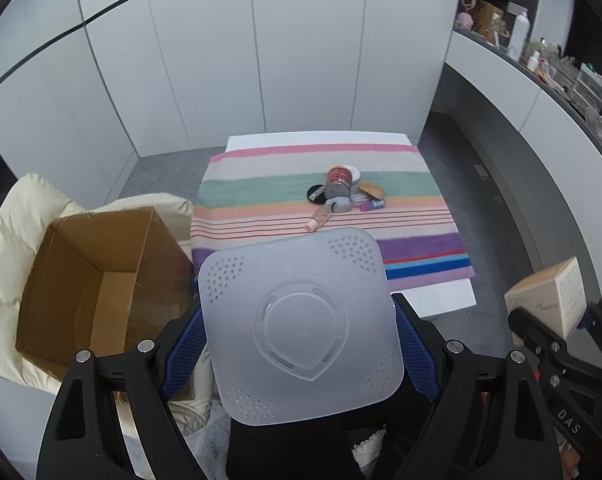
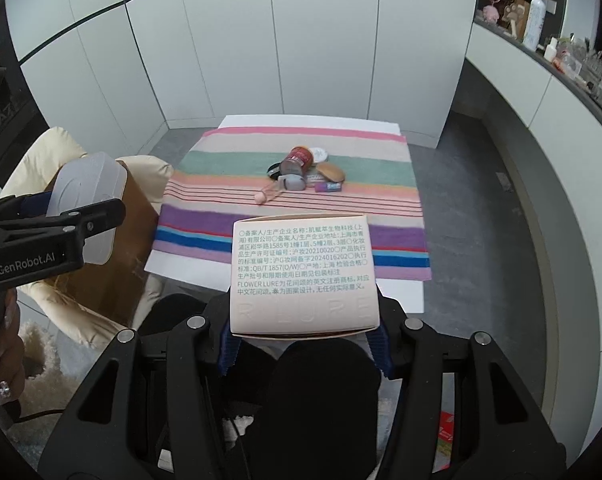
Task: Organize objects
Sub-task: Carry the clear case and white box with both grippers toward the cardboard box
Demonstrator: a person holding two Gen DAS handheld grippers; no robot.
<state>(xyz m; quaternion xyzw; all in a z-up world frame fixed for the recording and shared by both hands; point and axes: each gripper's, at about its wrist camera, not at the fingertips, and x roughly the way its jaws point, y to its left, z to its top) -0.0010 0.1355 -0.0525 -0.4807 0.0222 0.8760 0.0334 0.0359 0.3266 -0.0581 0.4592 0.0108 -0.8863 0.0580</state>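
1. Left tool (image 1: 301, 344) clenched on a translucent plastic container (image 1: 301, 320), blue pads on its two sides; container fills the view from centre to 6 o'clock, flat perforated face toward the camera.
2. Right tool (image 2: 305, 332) clenched on a pale pink carton (image 2: 303, 276), pads on its lower corners; printed-text face toward the camera, carton just above centre at 12 o'clock from the jaws.
3. From the right wrist, left tool sits at 9 o'clock, container in front of the cardboard box (image 2: 113, 256). From the left wrist, right tool and carton at 3–4 o'clock.
4. Cardboard box open, at 9 o'clock of the left tool, resting on a cream cushion (image 1: 17, 216).
5. Beyond both tools, 12 o'clock: striped cloth (image 1: 325, 216) on a white counter (image 1: 441, 292).
6. Mid-cloth cluster, well apart from both tools: red-label jar (image 1: 338, 182), white round lid (image 1: 355, 172) behind it, black disc (image 1: 315, 193) at its 9, tan oval piece (image 1: 372, 190) at its 3, grey item (image 1: 339, 205), purple tube (image 1: 373, 205), pink tube (image 1: 319, 219) nearest.
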